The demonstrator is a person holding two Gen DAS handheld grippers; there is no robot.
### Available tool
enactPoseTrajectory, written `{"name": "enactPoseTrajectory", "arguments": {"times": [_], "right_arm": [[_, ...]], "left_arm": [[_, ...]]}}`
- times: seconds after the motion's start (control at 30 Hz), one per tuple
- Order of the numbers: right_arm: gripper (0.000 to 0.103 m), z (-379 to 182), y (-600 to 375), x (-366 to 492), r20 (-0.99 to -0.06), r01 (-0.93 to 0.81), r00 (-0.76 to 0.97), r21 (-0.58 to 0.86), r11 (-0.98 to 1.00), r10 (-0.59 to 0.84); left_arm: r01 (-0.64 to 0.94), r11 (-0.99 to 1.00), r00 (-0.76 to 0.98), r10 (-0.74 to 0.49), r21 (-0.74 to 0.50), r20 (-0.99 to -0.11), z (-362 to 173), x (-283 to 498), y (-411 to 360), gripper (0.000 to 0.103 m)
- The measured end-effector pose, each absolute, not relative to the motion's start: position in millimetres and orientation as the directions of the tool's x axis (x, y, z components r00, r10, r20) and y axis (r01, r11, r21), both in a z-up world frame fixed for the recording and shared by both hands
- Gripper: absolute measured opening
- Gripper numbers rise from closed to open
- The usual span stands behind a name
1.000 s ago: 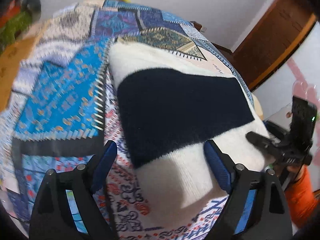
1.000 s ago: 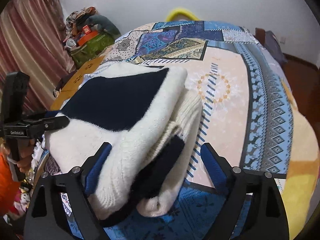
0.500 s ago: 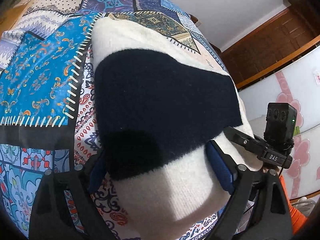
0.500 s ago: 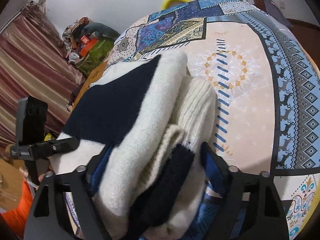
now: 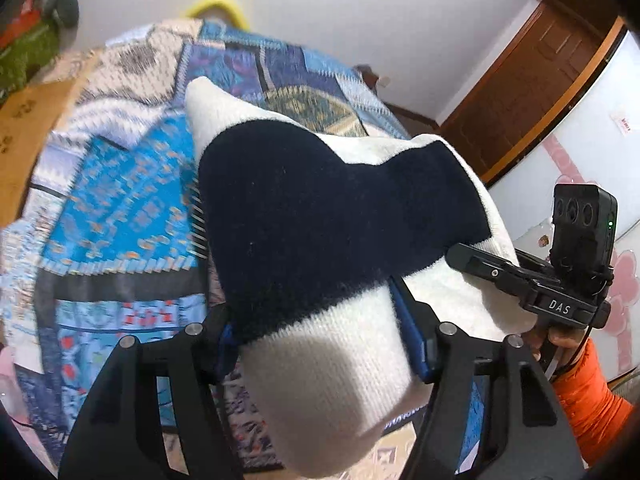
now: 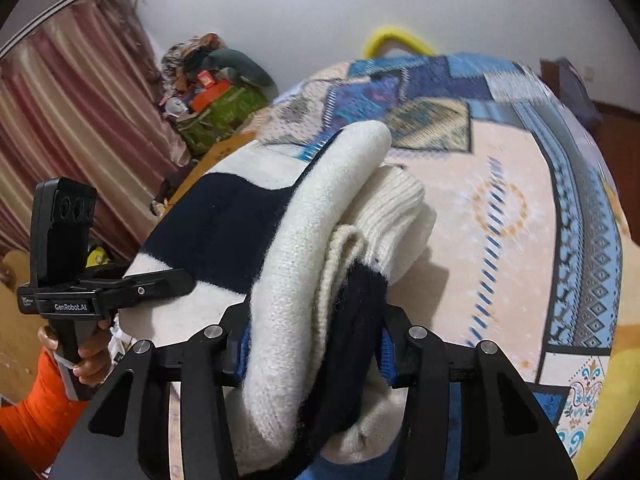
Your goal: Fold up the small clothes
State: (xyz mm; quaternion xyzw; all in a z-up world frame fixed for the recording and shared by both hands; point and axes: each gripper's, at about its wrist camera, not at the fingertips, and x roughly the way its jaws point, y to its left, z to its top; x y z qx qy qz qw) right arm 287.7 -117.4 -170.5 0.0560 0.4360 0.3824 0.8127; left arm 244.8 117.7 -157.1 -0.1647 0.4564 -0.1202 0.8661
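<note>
Left gripper [image 5: 320, 344] and right gripper [image 6: 312, 344] each clamp the folded sweater [image 6: 248, 232]; bedspread [image 6: 520, 184] at 1 o'clock.

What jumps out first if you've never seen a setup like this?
A thick folded cream-and-navy sweater fills the middle of both views, pinched from either end by the left gripper and the right gripper. Beneath it spreads a bright blue patchwork bedspread, and an orange-sleeved hand grips a handle at the left edge.
</note>
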Motion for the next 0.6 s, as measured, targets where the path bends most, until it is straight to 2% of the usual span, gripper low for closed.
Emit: {"name": "enactPoseTrajectory", "arguments": {"times": [0.2, 0.43, 0.5, 0.6], "right_arm": [[0.044, -153, -86, 278, -0.634, -0.61, 0.332, 0.42, 0.672, 0.698], [0.044, -187, -49, 281, -0.699, -0.614, 0.279, 0.397, 0.682, 0.659], [0.048, -203, -45, 285, -0.73, -0.602, 0.267, 0.384, 0.7, 0.63], [0.057, -210, -52, 288, -0.727, -0.593, 0.25, 0.407, 0.695, 0.639]], "left_arm": [[0.023, 0.909, 0.595, -0.348, -0.417, -0.725, -151, 226, 153, 0.066], [-0.07, 0.886, 0.51, -0.363, -0.459, -0.779, -212, 232, 185, 0.067], [-0.098, 0.856, 0.497, -0.399, -0.507, -0.77, -232, 234, 196, 0.072], [-0.125, 0.798, 0.514, -0.456, -0.589, -0.727, -244, 230, 208, 0.077]]}}
